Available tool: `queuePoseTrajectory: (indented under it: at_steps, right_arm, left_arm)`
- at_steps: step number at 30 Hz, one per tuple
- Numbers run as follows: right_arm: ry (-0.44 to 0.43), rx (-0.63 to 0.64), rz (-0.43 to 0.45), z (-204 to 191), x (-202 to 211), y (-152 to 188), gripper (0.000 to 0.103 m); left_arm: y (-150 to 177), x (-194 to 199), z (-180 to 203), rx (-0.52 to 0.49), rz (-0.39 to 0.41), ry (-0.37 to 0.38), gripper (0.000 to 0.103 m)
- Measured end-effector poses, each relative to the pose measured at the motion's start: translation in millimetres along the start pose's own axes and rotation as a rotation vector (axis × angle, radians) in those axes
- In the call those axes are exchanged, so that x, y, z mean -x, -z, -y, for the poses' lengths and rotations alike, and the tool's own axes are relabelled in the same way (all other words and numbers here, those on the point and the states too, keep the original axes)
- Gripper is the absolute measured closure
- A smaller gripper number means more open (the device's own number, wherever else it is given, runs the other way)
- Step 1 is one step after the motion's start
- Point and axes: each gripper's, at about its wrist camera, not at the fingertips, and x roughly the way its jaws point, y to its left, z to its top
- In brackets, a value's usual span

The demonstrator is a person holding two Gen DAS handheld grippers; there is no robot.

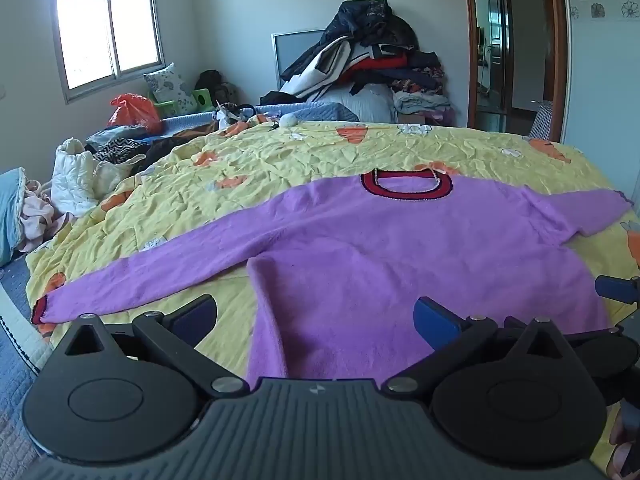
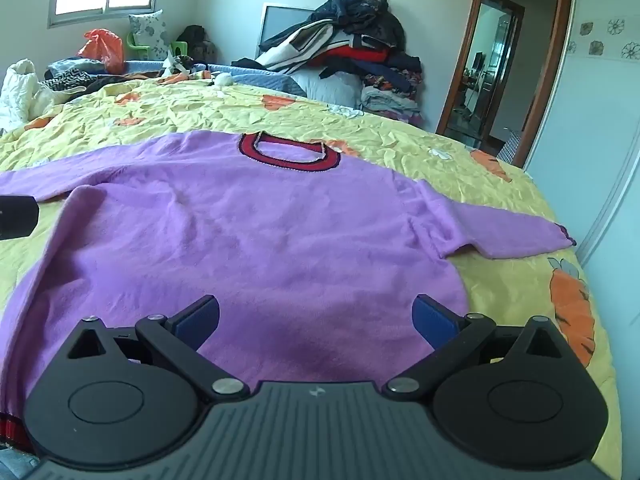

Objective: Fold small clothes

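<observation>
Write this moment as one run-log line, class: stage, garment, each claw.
stage: before first fold | purple sweater: flat on yellow bedspread, sleeves out | left claw: open, empty | right claw: open, empty

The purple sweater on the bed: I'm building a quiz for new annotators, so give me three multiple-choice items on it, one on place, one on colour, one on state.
1. Where does the purple sweater lie?
A. on the yellow bedspread
B. on the clothes pile
C. on the floor

2. What colour is its collar?
A. white
B. red with dark trim
C. green

3. How do the left gripper and right gripper stand?
A. both clamped on a sleeve
B. one shut
C. both open, holding nothing

Answers: 1 A, carrot-print yellow cloth surrounds it; 2 B, the neck band shows red; 3 C, pads stand wide apart over the fabric.
</observation>
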Motion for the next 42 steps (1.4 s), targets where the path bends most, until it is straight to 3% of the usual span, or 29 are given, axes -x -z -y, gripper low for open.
queuePoseTrajectory:
  at_steps: [4, 5, 16, 20, 24, 36, 42]
  right_arm:
    - [-0.002, -0.003, -0.002, 2, 0, 3, 0.0]
    - [-0.007, -0.004, -0.006, 3, 0, 3, 0.0]
    - [0.009, -0.034, -0.022, 14, -2, 9, 0.0]
    - [0.013, -0.048, -0.025, 17, -4, 10, 0.0]
    - [0.011, -0.065, -0.023, 21, -5, 9, 0.0]
    - [0.025, -0.089, -0.015, 29, -9, 9, 0.0]
    - [0.034, -0.077, -0.013, 31, -13, 8, 0.0]
  left_arm:
    - [1, 2, -9, 0.012, 0.013, -0.001, 0.0]
    - [-1, 3, -1, -0.024, 0.0, -0.025, 0.0]
    - [6, -2, 9, -0.056, -0.014, -0.011, 0.0]
    - [9, -8, 10, -0.067, -0.061, 0.014, 0.0]
    - [13, -11, 15, -0.106, -0.062, -0.022, 0.0]
    - [16, -18, 22, -0.119, -0.089, 0.01, 0.0]
    - [15, -26, 24, -0.146, -0.054, -0.018, 0.0]
